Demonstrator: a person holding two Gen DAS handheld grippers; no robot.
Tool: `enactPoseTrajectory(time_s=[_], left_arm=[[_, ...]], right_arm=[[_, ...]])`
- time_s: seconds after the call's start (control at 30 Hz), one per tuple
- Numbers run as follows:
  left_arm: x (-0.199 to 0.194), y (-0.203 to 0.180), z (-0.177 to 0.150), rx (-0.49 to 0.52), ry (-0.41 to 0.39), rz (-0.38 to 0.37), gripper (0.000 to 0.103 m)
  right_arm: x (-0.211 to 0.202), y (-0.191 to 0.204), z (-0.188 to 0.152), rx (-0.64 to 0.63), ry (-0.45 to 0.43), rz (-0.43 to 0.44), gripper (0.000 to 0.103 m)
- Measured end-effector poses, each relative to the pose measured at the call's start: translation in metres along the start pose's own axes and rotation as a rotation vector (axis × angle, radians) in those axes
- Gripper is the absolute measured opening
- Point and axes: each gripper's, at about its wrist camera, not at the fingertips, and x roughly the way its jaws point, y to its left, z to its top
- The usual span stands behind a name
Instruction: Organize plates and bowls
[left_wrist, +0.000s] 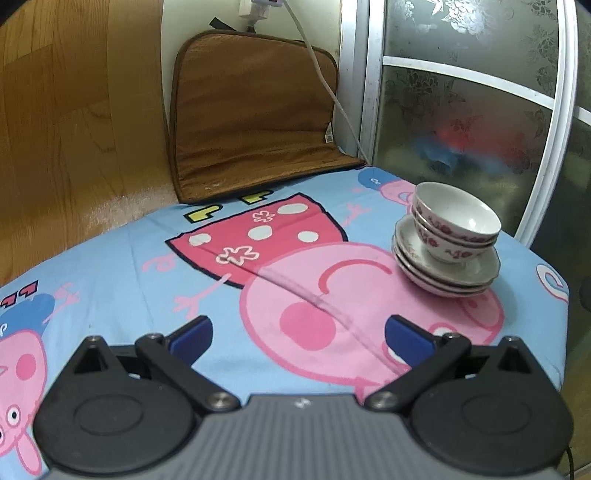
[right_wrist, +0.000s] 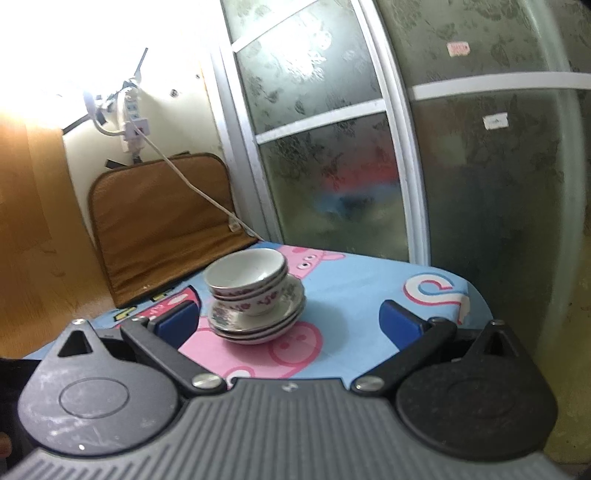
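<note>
A stack of white floral bowls (left_wrist: 456, 221) sits nested on a stack of white plates (left_wrist: 448, 275) near the far right corner of the table, on the cartoon-pig cloth (left_wrist: 258, 295). My left gripper (left_wrist: 298, 334) is open and empty, well short and to the left of the stack. In the right wrist view the bowls (right_wrist: 247, 277) rest on the plates (right_wrist: 258, 325) just ahead of my right gripper (right_wrist: 290, 318), which is open and empty, with the stack lying beyond and between its blue fingers (right_wrist: 177, 319).
A brown cushion (left_wrist: 255, 122) leans against the back wall with a white cable (left_wrist: 325, 81) across it. A frosted glass sliding door (left_wrist: 461, 110) stands right behind the table's right edge. A wooden panel (left_wrist: 74, 129) is on the left.
</note>
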Motion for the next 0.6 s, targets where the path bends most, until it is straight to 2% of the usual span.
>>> enactPoseTrajectory(time_s=[0.1,0.43,0.6], left_arm=[[0.002,-0.002,-0.002,0.018,0.017,0.008,0.103],[-0.003,-0.002,-0.003,0.047,-0.019,0.052,0.103],[0.0,0.001,-0.004,0.038,-0.001,0.034,0.103]], right_arm=[[-0.006,0.002,-0.005,-0.011,-0.018,0.036,0.103],[-0.001,0.014,-0.008,-0.008,0.069,0.059,0.103],[0.0,0.018,-0.012,-0.024,0.087,0.064,0.103]])
